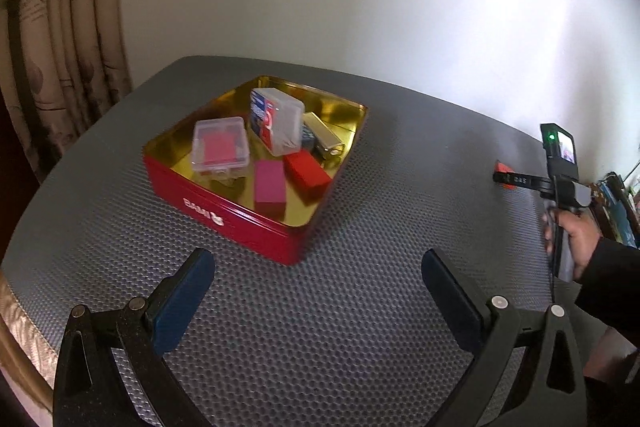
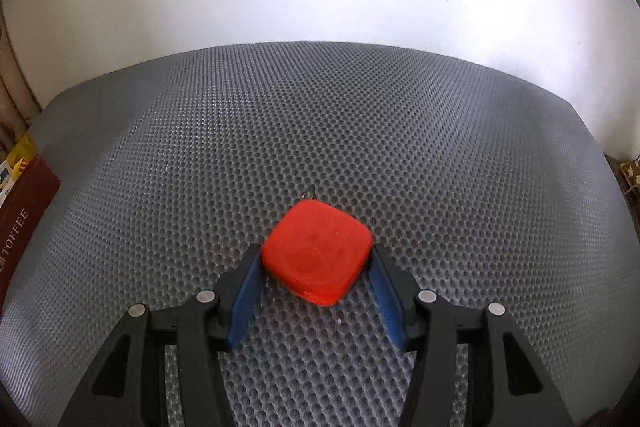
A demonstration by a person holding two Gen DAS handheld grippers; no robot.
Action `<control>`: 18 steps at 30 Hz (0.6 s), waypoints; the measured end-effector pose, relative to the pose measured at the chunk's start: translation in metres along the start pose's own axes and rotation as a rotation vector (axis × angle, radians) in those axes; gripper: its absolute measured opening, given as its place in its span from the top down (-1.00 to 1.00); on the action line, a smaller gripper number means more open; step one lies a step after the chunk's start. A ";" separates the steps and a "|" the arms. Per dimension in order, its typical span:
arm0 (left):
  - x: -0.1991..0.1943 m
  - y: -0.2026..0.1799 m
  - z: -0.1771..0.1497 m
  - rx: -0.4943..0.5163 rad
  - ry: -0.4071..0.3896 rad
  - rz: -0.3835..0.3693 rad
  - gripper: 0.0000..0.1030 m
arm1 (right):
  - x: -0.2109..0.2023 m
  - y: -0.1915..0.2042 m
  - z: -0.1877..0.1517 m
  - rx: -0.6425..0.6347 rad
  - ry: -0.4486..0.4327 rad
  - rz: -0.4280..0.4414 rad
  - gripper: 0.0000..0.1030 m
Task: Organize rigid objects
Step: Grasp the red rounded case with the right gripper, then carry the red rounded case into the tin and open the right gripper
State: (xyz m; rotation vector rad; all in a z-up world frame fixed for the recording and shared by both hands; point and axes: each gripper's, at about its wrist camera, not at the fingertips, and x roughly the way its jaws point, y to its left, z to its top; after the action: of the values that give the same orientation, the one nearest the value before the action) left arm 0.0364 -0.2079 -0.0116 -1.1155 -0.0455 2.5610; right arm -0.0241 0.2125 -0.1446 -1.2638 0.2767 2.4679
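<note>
Left wrist view: the left gripper [image 1: 318, 267] stands wide apart over the grey honeycomb mat [image 1: 360, 327], nothing between its blue pads [image 1: 188, 291]. At 12 o'clock from it sits the red tin [image 1: 224, 215], gold-lined and uncovered. Inside lie a clear plastic case [image 1: 222, 145] holding something red, a second clear case [image 1: 276, 121] with a printed card, a pink block [image 1: 270, 187], a red block [image 1: 308, 173] and a gold metallic piece [image 1: 324, 135]. At 3 o'clock, well apart from the tin, a hand [image 1: 576, 231] in a dark sleeve holds the right gripper [image 1: 505, 174], red showing at its tips.

Right wrist view: the right gripper [image 2: 317, 255] is clamped on a red rounded-square object [image 2: 316, 251], a pad against each side. The object sits at the mat [image 2: 320, 131]; whether it rests there or is lifted cannot be told. A maroon box [image 2: 24, 219] marked TOFFEE lies at 9 o'clock.
</note>
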 end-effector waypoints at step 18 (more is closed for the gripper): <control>-0.007 -0.016 -0.007 0.025 0.022 0.068 -0.99 | -0.150 0.083 0.046 -0.166 -0.229 0.109 -0.05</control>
State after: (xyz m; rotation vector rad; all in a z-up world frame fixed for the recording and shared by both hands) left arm 0.0505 -0.1959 -0.0094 -1.1543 0.0305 2.6006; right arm -0.0104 0.1178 0.0054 -1.0377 0.0847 2.7479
